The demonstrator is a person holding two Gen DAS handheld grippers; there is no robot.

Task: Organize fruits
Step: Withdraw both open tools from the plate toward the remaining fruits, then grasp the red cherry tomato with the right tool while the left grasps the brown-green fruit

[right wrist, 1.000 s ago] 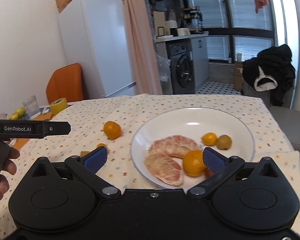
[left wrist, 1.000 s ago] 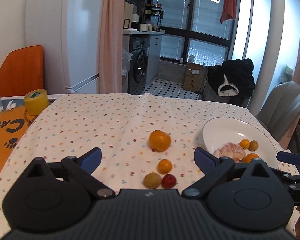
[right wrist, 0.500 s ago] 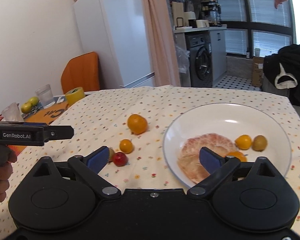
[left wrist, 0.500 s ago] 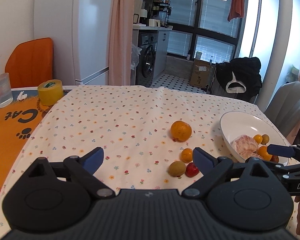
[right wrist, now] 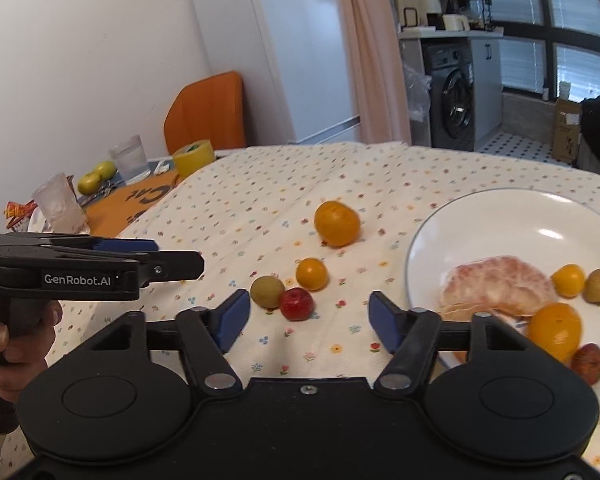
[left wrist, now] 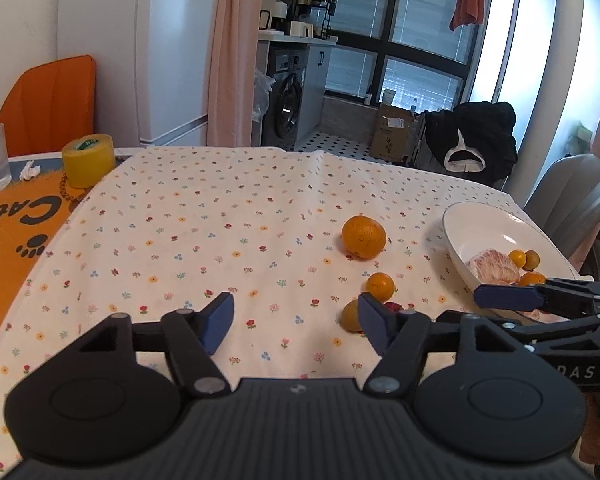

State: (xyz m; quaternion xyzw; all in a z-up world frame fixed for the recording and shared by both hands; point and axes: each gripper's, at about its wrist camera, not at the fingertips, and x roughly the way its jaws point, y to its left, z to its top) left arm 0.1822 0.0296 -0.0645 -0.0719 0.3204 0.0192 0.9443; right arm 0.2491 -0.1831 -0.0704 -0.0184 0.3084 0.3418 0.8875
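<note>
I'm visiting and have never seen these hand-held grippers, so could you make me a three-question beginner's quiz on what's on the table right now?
1. How many fruits lie loose on the tablecloth, outside the white plate?
2. True or false: the right gripper is shut on the red fruit.
3. Which loose fruit lies farthest from the right gripper: A the big orange, B the greenish fruit, C the small orange?

Key
1. Four: the big orange, the small orange, the greenish fruit and the red fruit.
2. False. Its jaws stand open and hold nothing; so do those of the left gripper.
3. A.
</note>
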